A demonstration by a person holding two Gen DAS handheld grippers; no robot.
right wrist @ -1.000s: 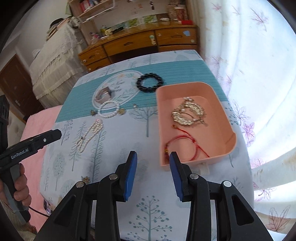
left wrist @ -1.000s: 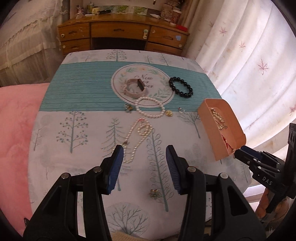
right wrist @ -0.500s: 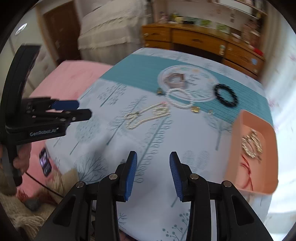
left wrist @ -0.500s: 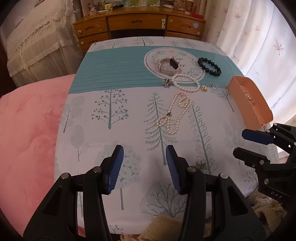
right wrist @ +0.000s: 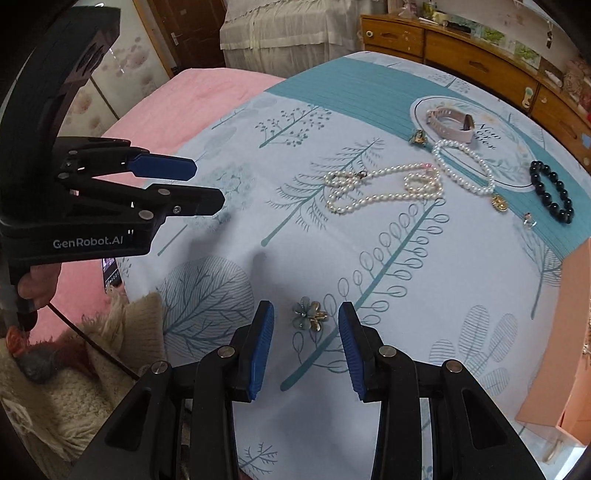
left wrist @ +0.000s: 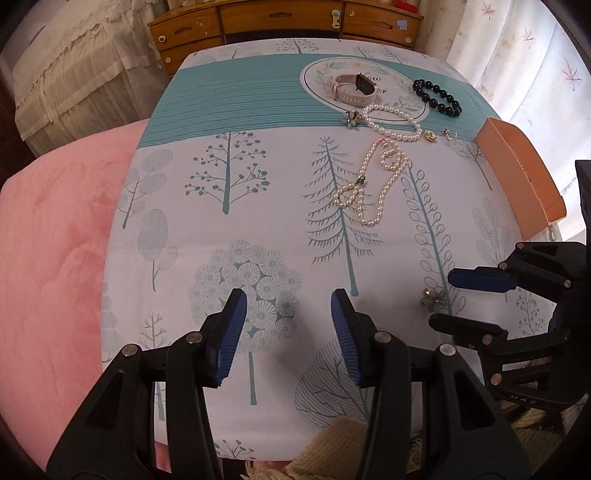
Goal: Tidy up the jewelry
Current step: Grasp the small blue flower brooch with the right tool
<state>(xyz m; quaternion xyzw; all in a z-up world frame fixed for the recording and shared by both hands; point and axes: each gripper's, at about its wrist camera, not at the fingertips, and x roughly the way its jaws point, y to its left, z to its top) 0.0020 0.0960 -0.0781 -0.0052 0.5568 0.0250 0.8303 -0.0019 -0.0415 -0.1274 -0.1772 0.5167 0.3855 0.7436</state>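
Observation:
A small flower brooch (right wrist: pixel 309 315) lies on the tree-print cloth between the open jaws of my right gripper (right wrist: pixel 306 325); it also shows in the left wrist view (left wrist: pixel 434 297). My left gripper (left wrist: pixel 287 314) is open and empty over the cloth's near edge. A long pearl necklace (left wrist: pixel 373 184), a pearl bracelet (left wrist: pixel 393 122), a black bead bracelet (left wrist: pixel 437 98), a pink watch (left wrist: pixel 352 88), a second flower brooch (left wrist: pixel 352 118), a gold charm (left wrist: pixel 429 136) and a small ring (left wrist: pixel 451 133) lie further back. The peach tray (left wrist: pixel 517 177) stands at the right.
A wooden dresser (left wrist: pixel 284 22) stands behind the table. A pink bedspread (left wrist: pixel 51 240) lies to the left. Curtains (left wrist: pixel 535 62) hang on the right. A fluffy beige fabric (right wrist: pixel 66 391) lies at the near edge.
Both grippers have pulled back to the near edge and dropped lower. My right gripper has swung left from the tray to the flower brooch, which now sits between its jaws.

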